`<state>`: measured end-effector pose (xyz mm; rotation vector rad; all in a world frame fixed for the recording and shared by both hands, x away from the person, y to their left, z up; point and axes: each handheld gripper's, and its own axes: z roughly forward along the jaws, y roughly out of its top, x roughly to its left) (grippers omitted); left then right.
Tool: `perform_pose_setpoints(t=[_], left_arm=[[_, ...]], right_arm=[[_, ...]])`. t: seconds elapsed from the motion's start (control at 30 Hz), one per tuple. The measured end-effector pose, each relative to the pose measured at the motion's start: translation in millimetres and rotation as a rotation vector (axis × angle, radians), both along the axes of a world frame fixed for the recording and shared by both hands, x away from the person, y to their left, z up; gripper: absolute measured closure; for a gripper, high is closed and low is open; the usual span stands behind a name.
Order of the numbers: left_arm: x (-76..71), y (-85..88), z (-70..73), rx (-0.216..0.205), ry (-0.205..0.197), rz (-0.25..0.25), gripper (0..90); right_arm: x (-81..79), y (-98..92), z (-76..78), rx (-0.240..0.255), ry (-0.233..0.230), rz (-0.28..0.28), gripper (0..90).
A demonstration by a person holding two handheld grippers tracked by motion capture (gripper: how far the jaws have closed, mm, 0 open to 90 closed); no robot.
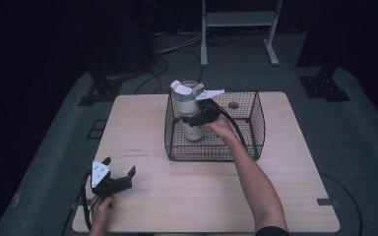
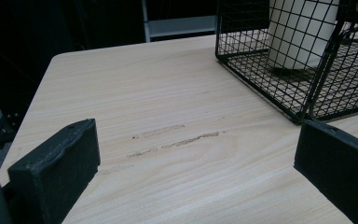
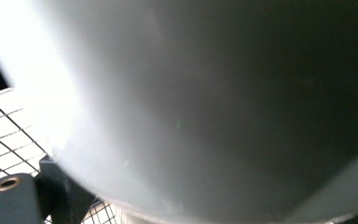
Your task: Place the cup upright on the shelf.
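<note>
**Bottle held in the wire basket**

The right tongs are clenched around the white bottle, which stands upright at the left end of the black wire basket on the worktop. The left tongs rest released near the front left edge, well apart from the basket. Whether the bottle's base touches the basket floor cannot be told. To do this well, keep the bottle vertical, move it straight up or down, and clear the basket's rim and wires.
</note>
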<state>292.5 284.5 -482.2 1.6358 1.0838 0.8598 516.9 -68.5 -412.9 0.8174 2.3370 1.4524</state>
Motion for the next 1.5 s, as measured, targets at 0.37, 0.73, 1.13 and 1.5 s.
perform_pose_setpoints(t=[0.37,0.73,1.13,1.5], left_arm=[[-0.1,0.2,0.1,0.001,0.0,-0.001,0.0],[-0.2,-0.3,-0.1,-0.003,-0.001,-0.001,0.0],[-0.2,-0.4,-0.1,0.001,0.0,-0.002,0.0],[0.1,-0.9,-0.1,0.005,0.003,0.0,0.0]], right_arm=[[4.0,-2.8,-6.6,-0.025,-0.011,0.04,8.4],[3.3,-10.8,-12.0,-0.016,-0.052,0.113,8.1],[-0.6,-28.9,-16.9,0.009,-0.058,0.132,7.4],[-5.7,-40.1,-16.7,0.003,-0.05,0.12,7.8]])
